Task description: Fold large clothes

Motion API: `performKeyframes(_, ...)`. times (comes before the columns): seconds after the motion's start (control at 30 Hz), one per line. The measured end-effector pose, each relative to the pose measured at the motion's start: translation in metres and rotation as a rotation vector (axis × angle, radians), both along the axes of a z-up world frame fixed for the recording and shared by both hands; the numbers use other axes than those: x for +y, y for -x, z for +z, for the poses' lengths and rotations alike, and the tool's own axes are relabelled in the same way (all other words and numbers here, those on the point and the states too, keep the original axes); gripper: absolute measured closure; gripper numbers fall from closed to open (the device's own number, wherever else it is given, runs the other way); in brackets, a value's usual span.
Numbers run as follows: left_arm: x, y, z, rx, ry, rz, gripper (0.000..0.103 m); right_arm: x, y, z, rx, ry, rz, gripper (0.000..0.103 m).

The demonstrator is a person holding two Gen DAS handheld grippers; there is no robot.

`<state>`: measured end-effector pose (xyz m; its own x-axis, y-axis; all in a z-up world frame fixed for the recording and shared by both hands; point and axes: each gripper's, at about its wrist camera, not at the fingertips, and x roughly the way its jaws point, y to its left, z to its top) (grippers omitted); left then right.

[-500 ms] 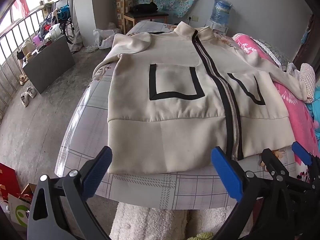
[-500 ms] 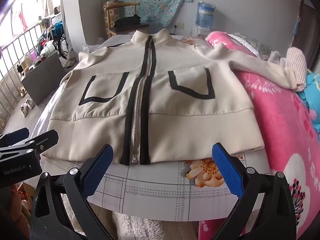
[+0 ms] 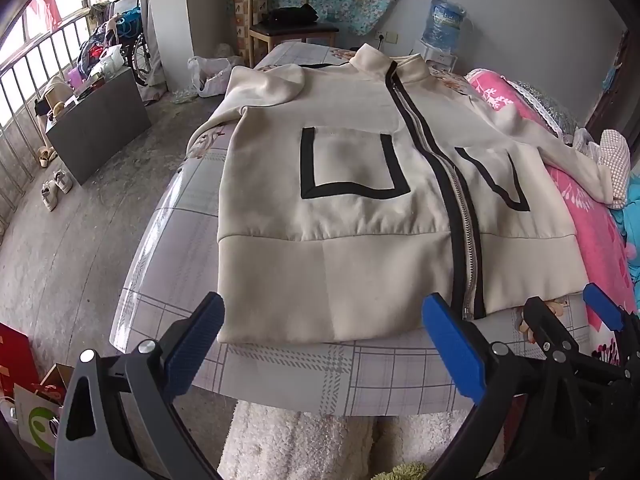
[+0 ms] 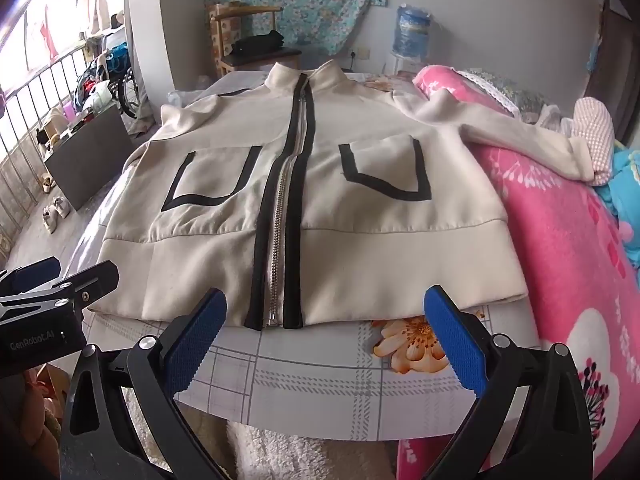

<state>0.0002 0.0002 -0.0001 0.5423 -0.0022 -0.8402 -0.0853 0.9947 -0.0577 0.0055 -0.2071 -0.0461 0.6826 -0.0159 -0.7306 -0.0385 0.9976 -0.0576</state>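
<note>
Right wrist view, jacket (image 4: 360, 208) beyond gripper (image 4: 324, 340)

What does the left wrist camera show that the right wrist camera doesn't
Only the left wrist view shows the red box on the floor and the right gripper from outside. Only the right wrist view shows the orange flower print in full and the left gripper from outside. Both show the cream jacket lying flat, zipped, and the water jug.

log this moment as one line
stage: pre-grasp | jacket: flat, zipped | left claw: open at hem | right claw: open at hem
</note>
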Motion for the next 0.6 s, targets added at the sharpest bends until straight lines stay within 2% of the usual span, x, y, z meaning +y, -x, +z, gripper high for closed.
performKeyframes(0.6,0.0046,0.0044,0.0070,-0.002,0.000,0.003,0.006,0.0032,-0.0003,-0.0004,-0.001,0.000,0.010,0.008)
